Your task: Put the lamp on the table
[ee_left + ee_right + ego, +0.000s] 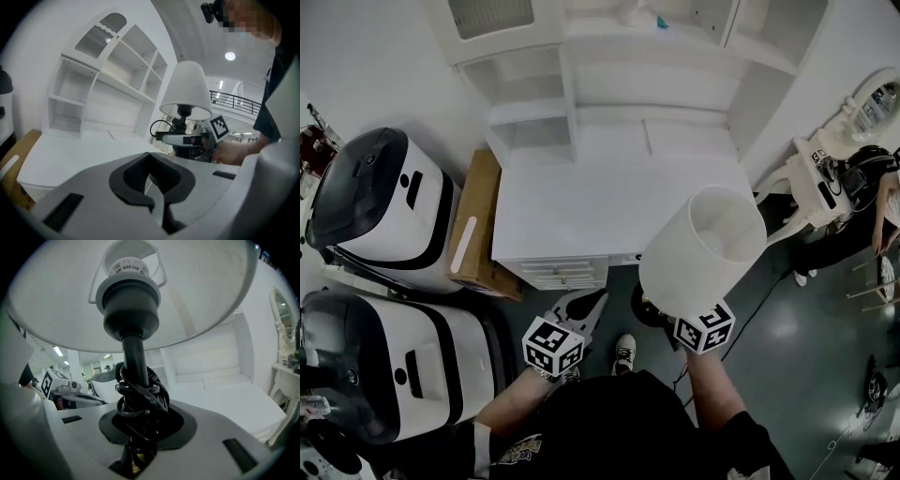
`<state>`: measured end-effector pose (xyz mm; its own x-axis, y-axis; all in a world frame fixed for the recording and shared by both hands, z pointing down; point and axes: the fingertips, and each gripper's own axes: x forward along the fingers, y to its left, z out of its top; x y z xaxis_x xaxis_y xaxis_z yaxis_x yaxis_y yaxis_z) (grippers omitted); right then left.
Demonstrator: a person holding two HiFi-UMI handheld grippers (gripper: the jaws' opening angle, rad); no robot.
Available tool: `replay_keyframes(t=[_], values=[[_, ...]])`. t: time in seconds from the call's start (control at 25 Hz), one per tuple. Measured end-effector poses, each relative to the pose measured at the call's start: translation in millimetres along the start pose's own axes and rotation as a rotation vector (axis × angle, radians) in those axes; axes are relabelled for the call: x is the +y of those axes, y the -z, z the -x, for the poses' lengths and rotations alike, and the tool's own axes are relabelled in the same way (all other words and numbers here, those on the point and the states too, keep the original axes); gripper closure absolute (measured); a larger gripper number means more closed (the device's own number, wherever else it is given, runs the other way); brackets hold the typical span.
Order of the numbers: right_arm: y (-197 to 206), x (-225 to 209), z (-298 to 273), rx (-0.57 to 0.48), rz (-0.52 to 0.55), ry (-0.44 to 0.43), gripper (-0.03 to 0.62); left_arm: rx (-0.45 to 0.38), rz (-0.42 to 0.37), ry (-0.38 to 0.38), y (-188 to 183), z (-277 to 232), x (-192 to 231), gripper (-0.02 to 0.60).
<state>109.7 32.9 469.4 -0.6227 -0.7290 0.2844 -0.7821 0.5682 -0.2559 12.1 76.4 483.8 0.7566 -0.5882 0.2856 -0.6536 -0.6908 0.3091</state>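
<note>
- The right tool [136, 437] is clamped on the dark stem of a table lamp [133, 352], low down, just below a bundle of black cord [140, 394] wound around the stem.
- In the head view, the lamp's white shade [703, 248] tilts so that its open top faces up toward the camera. The lamp is held in the air above the dark floor [787, 347]. It is just in front of the front right corner of the white counter [581, 202] and does not rest on it.
- The left tool [154, 197] has its jaws together with nothing between them. It sits just beside the right one and points at the counter's front edge.
- Each tool carries a cube printed with black and white square marker patterns: the left cube [551, 345] and the right cube [705, 326]. They bear no letters.
- A white shelf unit [609, 56] with open compartments stands at the back of the counter.
- A brown cardboard box [473, 225] leans against the counter's left side. Two large white and black machines [384, 202] stand further left.
- The person's dark shirt bears a pale print [520, 453] that is too small to read.
</note>
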Motion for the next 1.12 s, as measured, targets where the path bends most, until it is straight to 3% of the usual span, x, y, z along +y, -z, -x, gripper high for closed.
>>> replay_keyframes(t=[1.12], values=[[-9,-74,-28,0.053,0.023,-0.165,0.490,-0.010,0.032,-0.176,-18,-65,7,0.575]])
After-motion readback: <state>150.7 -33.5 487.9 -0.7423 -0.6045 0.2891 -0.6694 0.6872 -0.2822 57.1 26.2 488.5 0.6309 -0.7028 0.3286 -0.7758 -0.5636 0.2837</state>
